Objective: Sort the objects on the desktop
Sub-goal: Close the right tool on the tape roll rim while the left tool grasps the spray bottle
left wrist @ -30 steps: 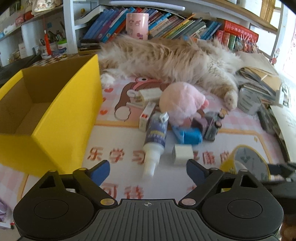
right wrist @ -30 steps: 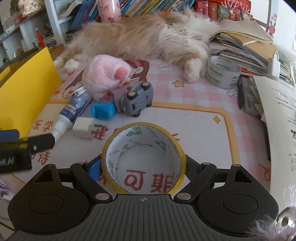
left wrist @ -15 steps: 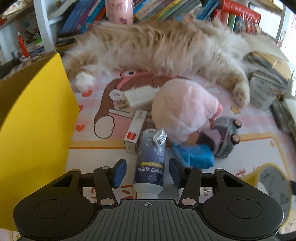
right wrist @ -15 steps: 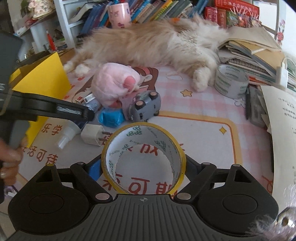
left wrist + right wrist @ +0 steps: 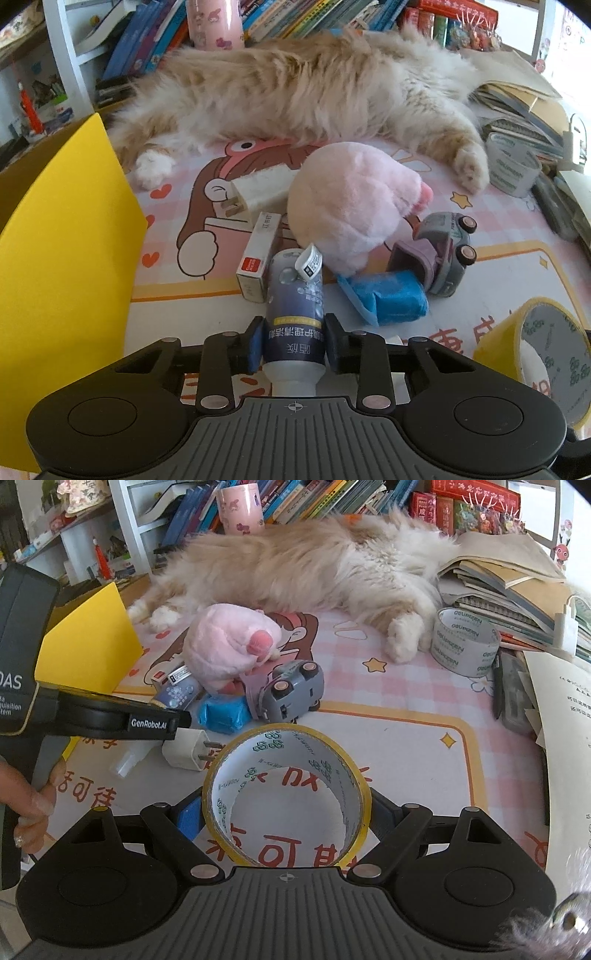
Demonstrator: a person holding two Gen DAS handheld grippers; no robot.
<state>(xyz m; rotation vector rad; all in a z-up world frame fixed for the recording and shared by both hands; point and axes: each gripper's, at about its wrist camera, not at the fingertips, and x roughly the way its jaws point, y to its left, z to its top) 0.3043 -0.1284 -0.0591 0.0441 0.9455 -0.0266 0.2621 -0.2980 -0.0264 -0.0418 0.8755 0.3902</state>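
My left gripper (image 5: 293,345) is shut on a dark blue bottle (image 5: 294,310) with a white cap end that lies on the desk mat; it also shows in the right wrist view (image 5: 177,694). My right gripper (image 5: 284,812) is shut on a yellow tape roll (image 5: 286,794), seen at lower right in the left wrist view (image 5: 535,354). A yellow box (image 5: 62,258) stands at the left. A pink plush (image 5: 351,199), a grey toy car (image 5: 443,251), a blue packet (image 5: 388,299), a small white carton (image 5: 258,254) and a white plug (image 5: 258,192) lie in a heap beyond the bottle.
A fluffy cat (image 5: 314,88) lies across the back of the mat. Another white plug (image 5: 184,751) lies beside the tape. A grey tape roll (image 5: 461,642), stacked notebooks (image 5: 509,576) and papers sit at the right. Bookshelves (image 5: 314,498) line the back.
My left gripper has moved forward over the bottle and closed on it. My right gripper has kept hold of the tape roll and lifted slightly back.
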